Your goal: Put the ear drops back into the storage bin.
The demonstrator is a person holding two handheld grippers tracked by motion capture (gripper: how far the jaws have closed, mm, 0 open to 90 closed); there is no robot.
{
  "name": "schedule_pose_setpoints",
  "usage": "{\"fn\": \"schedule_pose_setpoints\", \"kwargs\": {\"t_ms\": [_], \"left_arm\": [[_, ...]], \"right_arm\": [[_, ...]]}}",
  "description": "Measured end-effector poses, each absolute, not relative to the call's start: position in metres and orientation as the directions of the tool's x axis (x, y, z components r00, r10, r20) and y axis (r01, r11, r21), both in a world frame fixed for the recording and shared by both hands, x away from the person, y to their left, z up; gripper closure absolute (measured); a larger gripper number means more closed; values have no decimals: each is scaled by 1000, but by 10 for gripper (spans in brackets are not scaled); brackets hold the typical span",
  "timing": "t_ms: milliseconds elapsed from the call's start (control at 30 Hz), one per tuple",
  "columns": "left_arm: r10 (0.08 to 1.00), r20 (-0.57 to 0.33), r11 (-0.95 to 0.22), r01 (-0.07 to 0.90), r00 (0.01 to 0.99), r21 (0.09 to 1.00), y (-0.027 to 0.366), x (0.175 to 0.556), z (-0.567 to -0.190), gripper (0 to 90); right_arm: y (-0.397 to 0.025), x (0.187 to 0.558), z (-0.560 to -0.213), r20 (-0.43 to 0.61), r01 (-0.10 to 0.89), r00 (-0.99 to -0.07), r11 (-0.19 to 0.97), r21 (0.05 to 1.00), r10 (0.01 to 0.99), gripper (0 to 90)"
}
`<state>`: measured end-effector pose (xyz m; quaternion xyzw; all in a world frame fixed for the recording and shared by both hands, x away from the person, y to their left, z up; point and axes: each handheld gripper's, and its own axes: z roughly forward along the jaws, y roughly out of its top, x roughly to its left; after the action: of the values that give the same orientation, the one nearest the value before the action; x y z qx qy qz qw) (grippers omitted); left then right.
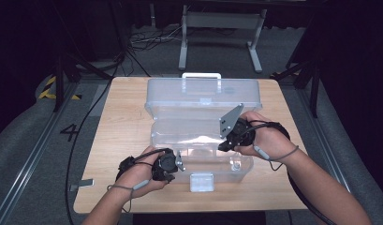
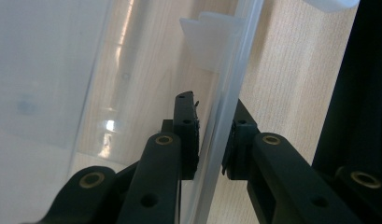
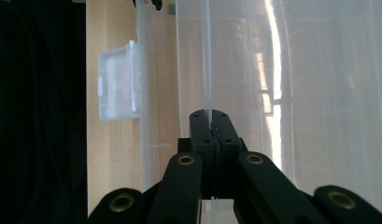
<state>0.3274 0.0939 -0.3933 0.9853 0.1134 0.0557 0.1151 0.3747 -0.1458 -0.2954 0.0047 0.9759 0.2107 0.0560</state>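
One clear plastic box (image 1: pixel 198 131), lid open, sits mid-table (image 1: pixel 114 140). Two grippers we hold: left gripper (image 2: pixel 211 140) straddles its front wall, jaws parted; right gripper (image 3: pixel 210 122) pinches an inner tray edge (image 3: pixel 208 70). One latch (image 1: pixel 201 182).

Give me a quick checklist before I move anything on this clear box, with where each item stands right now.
1. Lid open and leaning back: ok.
2. Left tongs astride the box wall, one jaw inside, one outside: ok. Whether they are pressing on it: cannot tell.
3. Right tongs shut on the thin tray edge: ok.
4. Latch hanging loose at the front, away from both tongs: ok.
5. Box fully on the table, not over an edge: ok.
6. Anything loose inside the box: cannot tell, glare on the plastic.
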Motion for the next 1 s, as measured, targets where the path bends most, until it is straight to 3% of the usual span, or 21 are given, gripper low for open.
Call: {"fn": "schedule_pose_setpoints", "kwargs": {"t_ms": [367, 700, 1000], "left_arm": [[256, 54, -934, 233, 965, 272, 95, 327, -391, 756], [276, 17, -880, 245, 961, 406, 109, 321, -366, 689], [312, -70, -810, 304, 947, 502, 127, 320, -348, 760]], "right_arm": [[-147, 375, -295, -104, -13, -994, 907, 420, 35, 900], [-148, 375, -295, -96, -2, -995, 906, 424, 42, 900], [-149, 375, -296, -95, 2, -994, 901, 434, 48, 900]]}}
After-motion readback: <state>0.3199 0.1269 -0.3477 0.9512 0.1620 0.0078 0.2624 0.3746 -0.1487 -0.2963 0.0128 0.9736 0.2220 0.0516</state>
